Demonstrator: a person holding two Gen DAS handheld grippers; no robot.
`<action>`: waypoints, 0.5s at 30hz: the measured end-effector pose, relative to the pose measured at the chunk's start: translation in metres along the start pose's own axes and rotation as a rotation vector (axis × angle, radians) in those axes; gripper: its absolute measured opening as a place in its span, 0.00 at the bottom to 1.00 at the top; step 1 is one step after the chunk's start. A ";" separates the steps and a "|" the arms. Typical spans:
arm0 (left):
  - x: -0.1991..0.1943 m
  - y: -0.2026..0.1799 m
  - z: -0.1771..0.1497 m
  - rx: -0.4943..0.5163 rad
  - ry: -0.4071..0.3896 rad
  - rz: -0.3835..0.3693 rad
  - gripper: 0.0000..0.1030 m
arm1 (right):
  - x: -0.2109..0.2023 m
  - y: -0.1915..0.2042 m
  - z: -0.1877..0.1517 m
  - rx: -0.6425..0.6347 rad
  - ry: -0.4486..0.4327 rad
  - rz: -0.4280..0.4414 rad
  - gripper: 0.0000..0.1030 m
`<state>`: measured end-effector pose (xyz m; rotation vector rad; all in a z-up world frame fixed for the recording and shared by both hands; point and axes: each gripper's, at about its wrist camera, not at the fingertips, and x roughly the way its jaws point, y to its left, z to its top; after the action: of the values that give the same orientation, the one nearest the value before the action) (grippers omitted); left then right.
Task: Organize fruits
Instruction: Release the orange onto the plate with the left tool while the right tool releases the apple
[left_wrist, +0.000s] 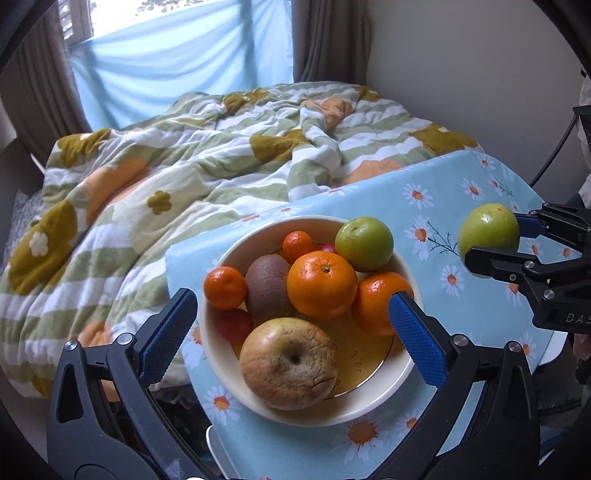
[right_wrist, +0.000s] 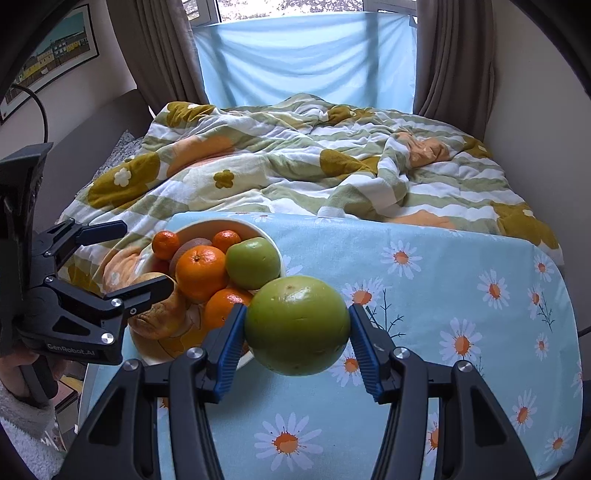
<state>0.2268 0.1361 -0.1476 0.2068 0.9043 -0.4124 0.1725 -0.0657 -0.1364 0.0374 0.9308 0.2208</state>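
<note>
A cream bowl (left_wrist: 221, 354) on a daisy-print table (left_wrist: 480, 317) holds several fruits: oranges (left_wrist: 321, 284), small mandarins (left_wrist: 224, 287), a brown kiwi (left_wrist: 266, 288), a wrinkled apple (left_wrist: 288, 363) and a green apple (left_wrist: 364, 239). My left gripper (left_wrist: 293, 325) is open and empty, its fingers either side of the bowl. My right gripper (right_wrist: 297, 338) is shut on a second green apple (right_wrist: 297, 325) and holds it above the table, right of the bowl (right_wrist: 207, 225). This held apple shows at the right of the left wrist view (left_wrist: 488, 229).
A bed with a flowered quilt (left_wrist: 184, 177) lies right behind the table. A blue sheet (right_wrist: 306, 59) covers the window between brown curtains. A framed picture (right_wrist: 55, 51) hangs on the left wall. The table's right part (right_wrist: 480, 295) has only the cloth.
</note>
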 end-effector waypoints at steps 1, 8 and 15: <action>-0.004 0.003 -0.003 -0.012 0.000 0.004 1.00 | 0.000 0.004 0.001 -0.010 -0.001 0.008 0.49; -0.031 0.024 -0.034 -0.088 0.004 0.064 1.00 | 0.009 0.035 0.003 -0.094 0.003 0.086 0.49; -0.047 0.041 -0.065 -0.151 0.030 0.109 1.00 | 0.024 0.063 -0.008 -0.173 0.030 0.160 0.50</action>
<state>0.1721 0.2080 -0.1498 0.1235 0.9448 -0.2399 0.1688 -0.0002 -0.1522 -0.0515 0.9363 0.4502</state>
